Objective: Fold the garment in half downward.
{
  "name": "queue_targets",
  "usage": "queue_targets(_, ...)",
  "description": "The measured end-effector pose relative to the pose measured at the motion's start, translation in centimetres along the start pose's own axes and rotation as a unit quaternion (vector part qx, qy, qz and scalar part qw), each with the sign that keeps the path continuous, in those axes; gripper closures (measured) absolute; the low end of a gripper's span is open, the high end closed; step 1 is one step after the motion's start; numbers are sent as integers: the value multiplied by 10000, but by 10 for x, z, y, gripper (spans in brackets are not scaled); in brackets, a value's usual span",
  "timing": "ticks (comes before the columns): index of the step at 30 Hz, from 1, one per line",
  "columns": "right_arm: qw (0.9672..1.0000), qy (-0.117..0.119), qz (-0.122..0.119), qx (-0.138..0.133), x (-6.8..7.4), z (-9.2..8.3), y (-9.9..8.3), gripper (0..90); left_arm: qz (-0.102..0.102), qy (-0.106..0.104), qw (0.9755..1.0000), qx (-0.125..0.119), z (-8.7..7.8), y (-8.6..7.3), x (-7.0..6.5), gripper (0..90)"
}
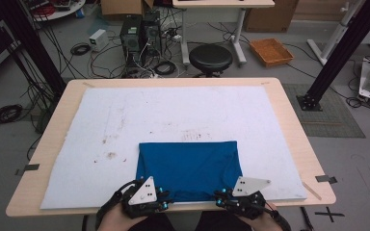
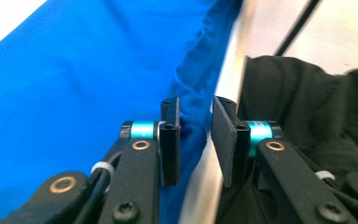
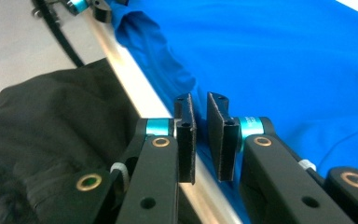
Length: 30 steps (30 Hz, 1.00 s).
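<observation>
A blue cloth point(image 1: 188, 168), folded into a rectangle, lies on the white mat point(image 1: 173, 110) with its near edge at the table's front. My left gripper point(image 1: 166, 201) sits at the cloth's near left corner and my right gripper point(image 1: 221, 198) at its near right corner. In the left gripper view the jaws of the left gripper point(image 2: 196, 105) stand a little apart over the hanging hem of the cloth point(image 2: 74, 93), not pressing it. The right gripper point(image 3: 200, 100) shows a narrow gap between its jaws above the mat's edge, beside the cloth point(image 3: 284, 56).
The wooden table point(image 1: 294, 139) carries the stained white mat. Behind it on the floor are a black stool point(image 1: 210, 57), an orange tray point(image 1: 271, 51), computer towers point(image 1: 139, 33) and cables. Dark posts stand at both sides. The person's dark clothing point(image 2: 307, 102) lies just below the front edge.
</observation>
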State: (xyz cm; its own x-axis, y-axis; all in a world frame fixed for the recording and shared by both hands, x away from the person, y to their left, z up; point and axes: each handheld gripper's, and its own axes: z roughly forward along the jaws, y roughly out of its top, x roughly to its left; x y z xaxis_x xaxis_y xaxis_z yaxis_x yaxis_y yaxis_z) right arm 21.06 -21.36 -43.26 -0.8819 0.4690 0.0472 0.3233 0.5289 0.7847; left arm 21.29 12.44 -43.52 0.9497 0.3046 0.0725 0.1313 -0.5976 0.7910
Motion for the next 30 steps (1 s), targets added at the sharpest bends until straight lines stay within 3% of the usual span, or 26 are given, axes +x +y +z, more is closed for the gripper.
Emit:
queue_targets(3,9998,126,-143,98,4,-4,-4,824,191,-202,9996,56,-4,-5,-4,732)
queue_targets(6,9992,262,-225,223,9,-6,-10,811,245,-356,9990,112,-8,-9,-9,731)
queue_targets(8,9988,323,-291,215,10,-9,-13,770,240,-292,9992,99,-11,-11,-10,711)
queue_targets(12,9997,182,-150,-10,5,-16,-11,722,-54,-40,10000,-34,-17,-8,-1,646)
queue_targets(15,9996,-61,216,-180,-10,-20,-4,696,-544,364,9977,-153,-19,-3,18,610)
queue_targets(17,9974,-335,583,-251,-28,-21,3,675,-934,579,9937,-212,-21,-1,36,605)
queue_targets(19,9938,-636,856,-308,-48,-21,9,664,-1477,867,9849,-241,-22,0,59,591)
queue_targets(22,9865,-1034,1205,-391,-79,-19,19,655,-2012,1158,9726,-149,-21,-2,87,591)
queue_targets(26,9763,-1322,1682,-334,-111,-11,26,655,-2758,1425,9506,-23,-19,-12,121,598)
queue_targets(27,9751,-1354,1730,-288,-117,-8,27,655,-2897,1414,9466,-3,-19,-14,126,599)
queue_targets(28,9739,-1425,1753,-233,-120,-5,27,651,-3029,1390,9428,5,-18,-16,129,599)
queue_targets(30,9717,-1469,1847,-138,-124,-1,25,649,-3085,1425,9404,117,-15,-16,131,599)
